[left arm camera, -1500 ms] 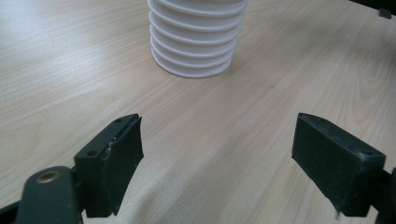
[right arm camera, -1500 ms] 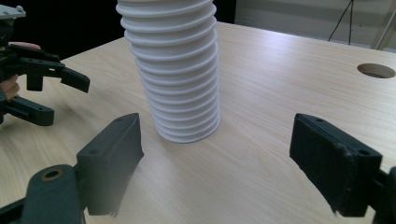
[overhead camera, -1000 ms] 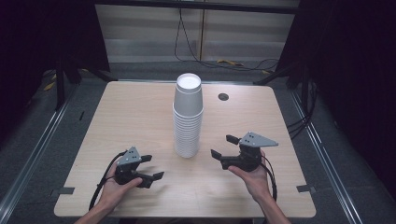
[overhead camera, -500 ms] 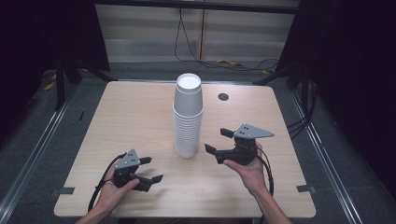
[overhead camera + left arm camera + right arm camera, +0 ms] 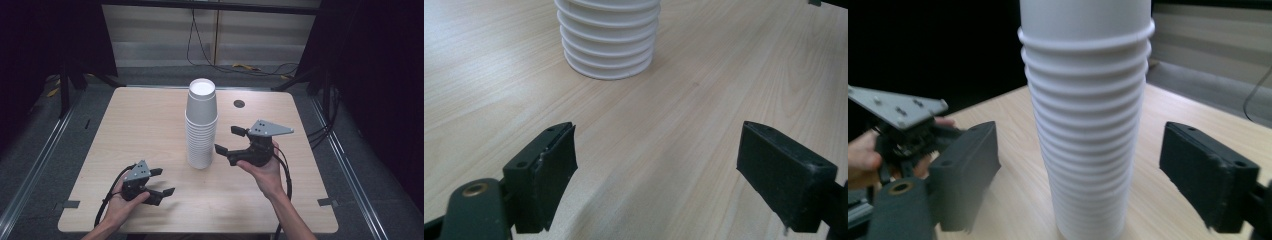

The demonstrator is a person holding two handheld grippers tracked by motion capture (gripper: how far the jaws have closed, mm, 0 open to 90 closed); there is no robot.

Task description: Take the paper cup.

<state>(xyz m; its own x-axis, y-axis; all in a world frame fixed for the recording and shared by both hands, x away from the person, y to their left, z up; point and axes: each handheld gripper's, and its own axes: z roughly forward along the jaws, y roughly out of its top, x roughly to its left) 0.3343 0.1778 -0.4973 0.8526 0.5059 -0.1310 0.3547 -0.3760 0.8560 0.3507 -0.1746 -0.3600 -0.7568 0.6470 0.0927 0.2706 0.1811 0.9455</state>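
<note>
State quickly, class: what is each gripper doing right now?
Left gripper: open, holding nothing, low over the light wooden table.
Right gripper: open, empty, beside the tall stack of white paper cups.

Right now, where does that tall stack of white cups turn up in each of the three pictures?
High view: the cup stack stands upright mid-table, just left of the right gripper.
Left gripper view: its ribbed base sits at top centre, beyond the open fingers.
Right gripper view: it rises in the centre, between the open fingers.
Shared landmark: the pale wooden table.
</note>
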